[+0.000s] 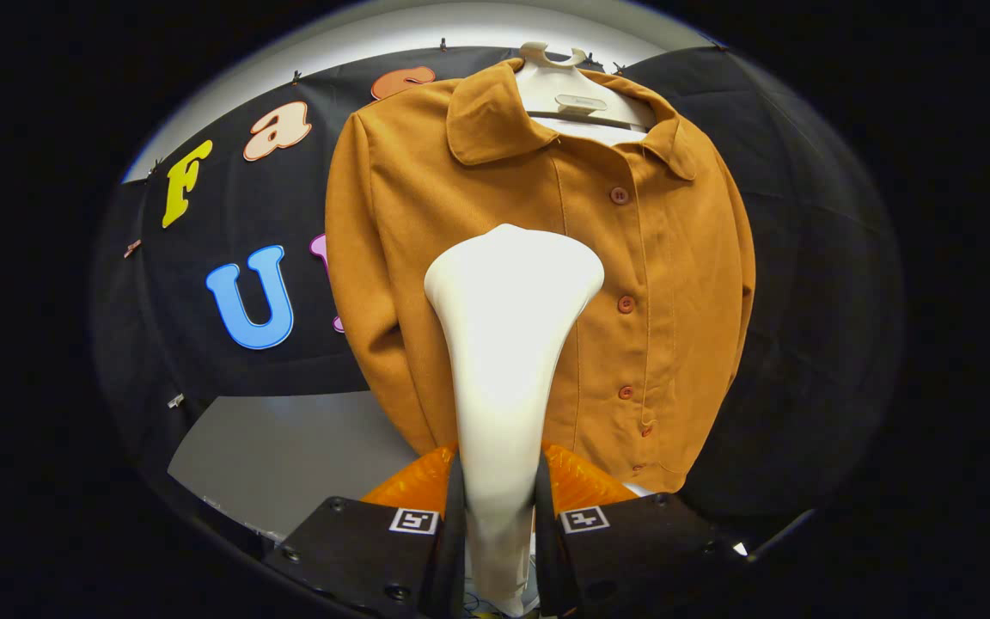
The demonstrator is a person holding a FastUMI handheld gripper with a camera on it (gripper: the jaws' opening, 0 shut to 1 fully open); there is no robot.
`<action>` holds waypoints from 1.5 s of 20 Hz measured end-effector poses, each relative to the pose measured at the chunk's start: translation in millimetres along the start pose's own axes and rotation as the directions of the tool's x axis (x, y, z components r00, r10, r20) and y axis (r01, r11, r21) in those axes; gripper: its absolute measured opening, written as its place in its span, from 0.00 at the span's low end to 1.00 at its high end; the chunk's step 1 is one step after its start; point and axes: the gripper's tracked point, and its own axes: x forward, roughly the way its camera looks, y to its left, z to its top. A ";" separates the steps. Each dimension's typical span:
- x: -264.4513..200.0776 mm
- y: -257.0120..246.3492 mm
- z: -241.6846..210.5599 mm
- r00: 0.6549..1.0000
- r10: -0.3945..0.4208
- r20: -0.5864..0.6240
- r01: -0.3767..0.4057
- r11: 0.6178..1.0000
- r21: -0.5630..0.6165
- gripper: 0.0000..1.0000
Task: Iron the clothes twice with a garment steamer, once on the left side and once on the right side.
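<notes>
The gripper (499, 524) is clamped on the white steamer (508, 344), both fingers pressing its handle. The steamer's head stands upright before the orange jacket (426, 258), which hangs buttoned on a hanger (557, 90).

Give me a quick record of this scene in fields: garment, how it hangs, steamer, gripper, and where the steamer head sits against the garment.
garment: orange-brown jacket, buttoned down the front
hanging: on a pale hanger against the booth wall
steamer: white garment steamer, upright, head flared at the top
gripper: gripper fingers shut on the steamer handle
steamer position: head in front of the jacket's middle, beside the button row; contact cannot be told
</notes>
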 end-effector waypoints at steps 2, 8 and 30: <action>9.3 -1.7 -9.6 1.000 0.010 -0.025 -0.010 1.000 -0.005 0.36; 36.6 -14.8 -64.0 0.987 0.014 -0.162 -0.013 1.000 0.010 0.37; 28.6 -47.7 -227.7 0.864 -0.040 -0.503 0.074 0.996 0.047 0.37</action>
